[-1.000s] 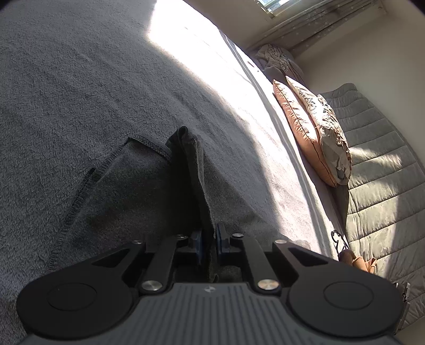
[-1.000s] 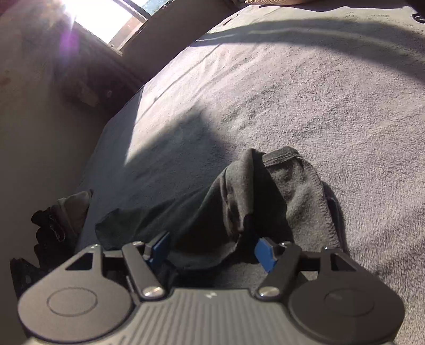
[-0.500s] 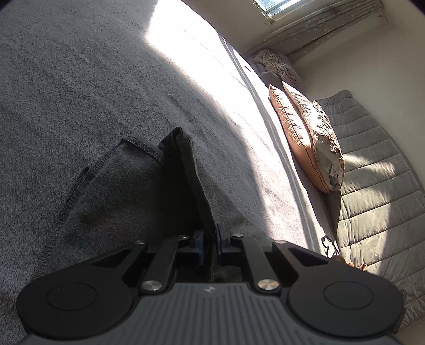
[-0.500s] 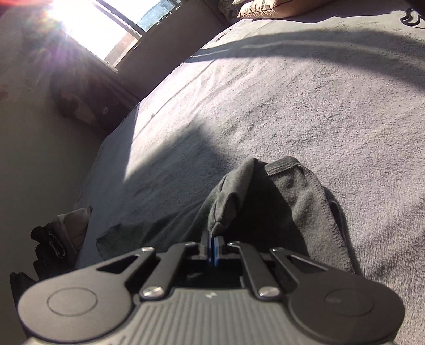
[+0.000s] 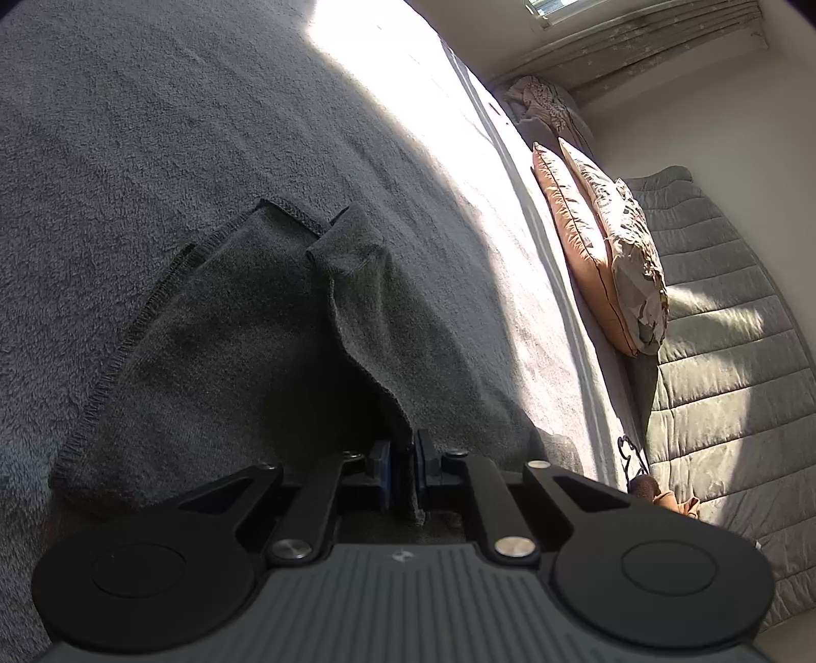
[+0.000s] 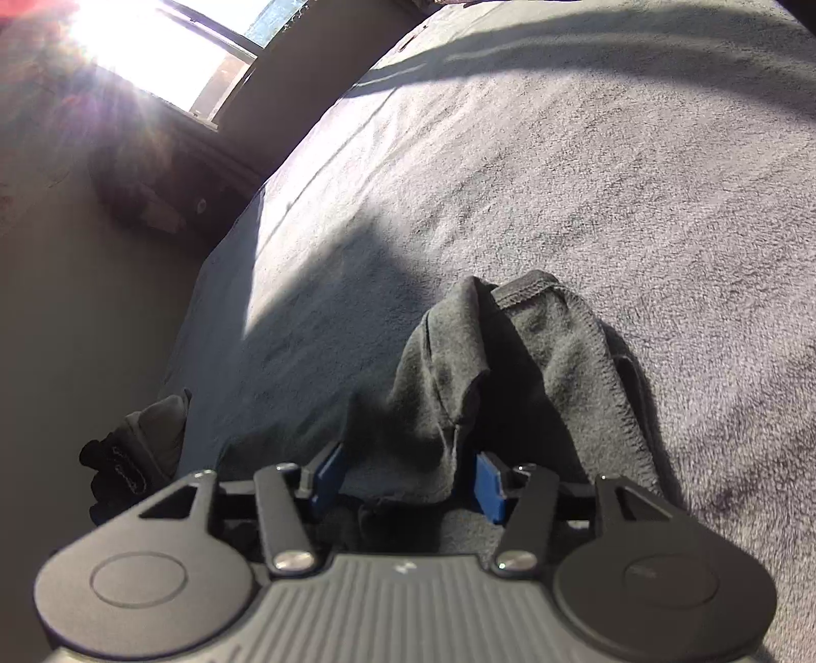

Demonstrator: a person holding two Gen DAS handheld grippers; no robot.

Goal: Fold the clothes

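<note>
A dark grey garment [image 5: 245,336] with stitched hems lies on the grey fleece bed cover [image 5: 153,127]. My left gripper [image 5: 403,464] is shut on a raised fold of this garment, which hangs down between its blue pads. In the right wrist view the same garment [image 6: 510,357] is bunched up in front of my right gripper [image 6: 408,479]. Its jaws are opening, its blue pads [image 6: 489,484] stand apart, and a hanging fold of the cloth sits between them without being pressed.
Two pillows [image 5: 596,245] lean against a grey quilted headboard [image 5: 724,316] at the right. A dark cord and a small brown object [image 5: 642,484] lie by the bed's edge. Dark gloves or clothing [image 6: 137,454] lie on the floor left of the bed, below a bright window [image 6: 153,46].
My right gripper closed on the garment's fold half a second ago and has now opened again. The left gripper keeps its hold, and the fold it holds has spread slightly.
</note>
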